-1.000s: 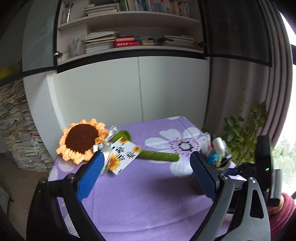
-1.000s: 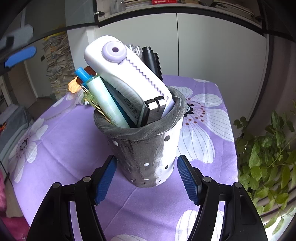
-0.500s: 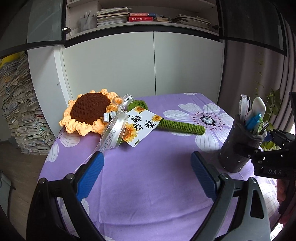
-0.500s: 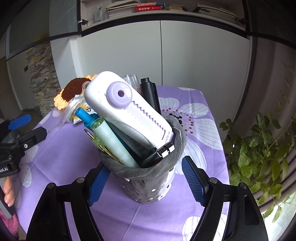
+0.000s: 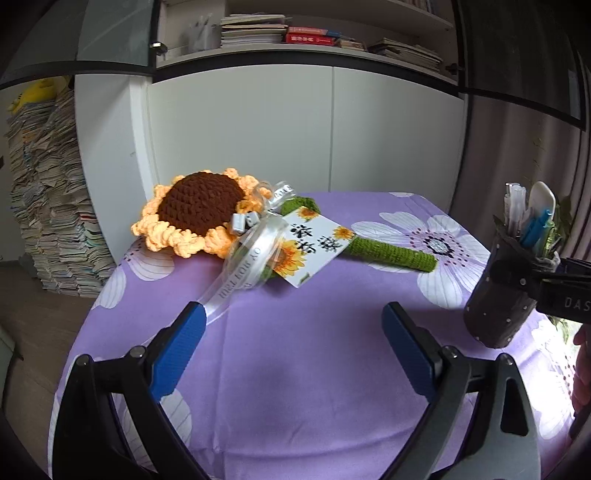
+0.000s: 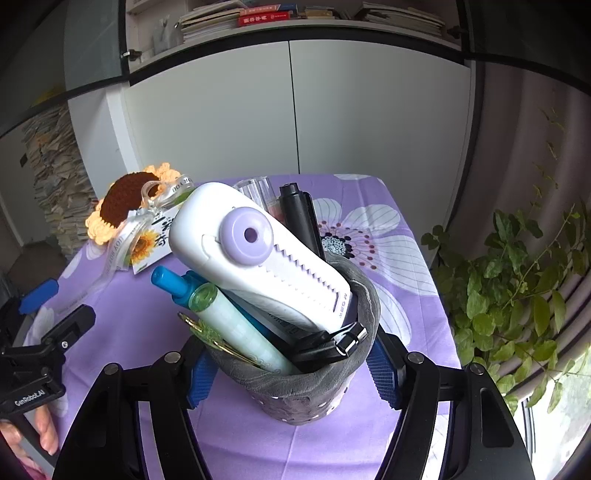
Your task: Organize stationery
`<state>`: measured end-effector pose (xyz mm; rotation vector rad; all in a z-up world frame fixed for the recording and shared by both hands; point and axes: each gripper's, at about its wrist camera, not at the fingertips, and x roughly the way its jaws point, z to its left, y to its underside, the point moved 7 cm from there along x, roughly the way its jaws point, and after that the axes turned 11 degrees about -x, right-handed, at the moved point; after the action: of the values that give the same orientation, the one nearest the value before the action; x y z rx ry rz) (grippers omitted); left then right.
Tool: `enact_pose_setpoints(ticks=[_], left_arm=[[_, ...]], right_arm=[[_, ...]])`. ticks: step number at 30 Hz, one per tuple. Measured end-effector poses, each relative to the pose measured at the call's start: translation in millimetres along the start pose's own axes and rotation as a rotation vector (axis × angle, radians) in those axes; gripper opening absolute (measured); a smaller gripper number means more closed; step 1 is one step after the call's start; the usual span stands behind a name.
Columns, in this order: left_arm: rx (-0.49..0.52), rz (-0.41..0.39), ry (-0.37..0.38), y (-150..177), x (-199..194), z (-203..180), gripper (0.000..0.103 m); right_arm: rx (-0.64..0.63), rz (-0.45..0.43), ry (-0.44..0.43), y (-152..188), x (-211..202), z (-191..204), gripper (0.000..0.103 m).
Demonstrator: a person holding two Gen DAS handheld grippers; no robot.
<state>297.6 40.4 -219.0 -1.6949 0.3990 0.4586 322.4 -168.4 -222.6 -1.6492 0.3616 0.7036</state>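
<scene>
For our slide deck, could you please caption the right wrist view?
Right gripper clasps a grey pen holder packed with stationery on the purple floral tablecloth.

1. The right claw (image 6: 291,373) is gripping the grey pen holder (image 6: 306,391) from both sides, its blue pads pressing the wall.
2. A white correction tape (image 6: 255,254), a teal pen (image 6: 177,286) and a black marker (image 6: 301,218) are sticking out of it.
3. A crochet sunflower (image 6: 125,203) is lying on the purple worktop (image 6: 413,295) behind.

- Home study or living room.
- White cupboards (image 5: 303,129) below a shelf of stacked books (image 5: 255,31).
- Tall paper stacks (image 5: 48,199) beside them.
- Table with flowered purple cloth (image 5: 303,350).
- Houseplant (image 6: 517,288) by the window, curtain (image 6: 524,122) behind.
</scene>
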Motion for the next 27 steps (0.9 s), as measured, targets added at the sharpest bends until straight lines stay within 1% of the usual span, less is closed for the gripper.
enact_pose_setpoints(ticks=[1, 3, 6, 9, 11, 13, 16, 18, 19, 24, 26, 27], left_arm=[[-0.015, -0.018, -0.026, -2.2, -1.5, 5.3, 0.096], [-0.059, -0.029, -0.052, -5.2, -3.2, 16.5, 0.097], [-0.153, -0.015, -0.077, -7.2, -1.8, 37.5, 0.098], [-0.239, -0.004, -0.142, -6.4, 0.6, 62.1, 0.098], [-0.283, 0.010, -0.180, -4.7, 4.8, 75.0, 0.098], [-0.315, 0.024, -0.177, -3.5, 7.4, 81.8, 0.098], [-0.318, 0.027, -0.161, -3.5, 7.9, 80.9, 0.098], [-0.295, 0.017, -0.157, -4.3, 6.0, 76.3, 0.098], [-0.281, 0.012, -0.154, -4.7, 4.7, 73.9, 0.098], [-0.229, 0.010, -0.125, -4.1, 3.9, 63.1, 0.099], [-0.229, 0.001, -0.115, -4.7, 2.2, 62.8, 0.099], [-0.231, -0.001, -0.106, -5.1, 1.6, 62.7, 0.099]], right_arm=[[0.004, -0.011, -0.009, -4.6, -3.1, 3.9, 0.071], [-0.012, -0.033, -0.020, -17.6, -8.9, 16.3, 0.071], [-0.085, -0.052, -0.019, -38.2, -10.3, 43.5, 0.071], [-0.144, -0.052, -0.048, -50.7, -2.1, 73.9, 0.071], [-0.161, -0.051, -0.068, -54.5, 5.7, 91.3, 0.071], [-0.172, -0.046, -0.070, -55.3, 14.7, 104.8, 0.071], [-0.194, -0.020, -0.049, -49.5, 29.8, 116.3, 0.071], [-0.191, 0.017, -0.064, -42.8, 38.9, 119.1, 0.072], [-0.189, 0.003, -0.054, -41.6, 39.7, 118.2, 0.072], [-0.194, 0.013, -0.039, -38.4, 37.2, 113.2, 0.073], [-0.205, 0.006, -0.029, -35.6, 33.3, 111.6, 0.078], [-0.206, 0.005, -0.018, -34.3, 30.2, 108.9, 0.079]])
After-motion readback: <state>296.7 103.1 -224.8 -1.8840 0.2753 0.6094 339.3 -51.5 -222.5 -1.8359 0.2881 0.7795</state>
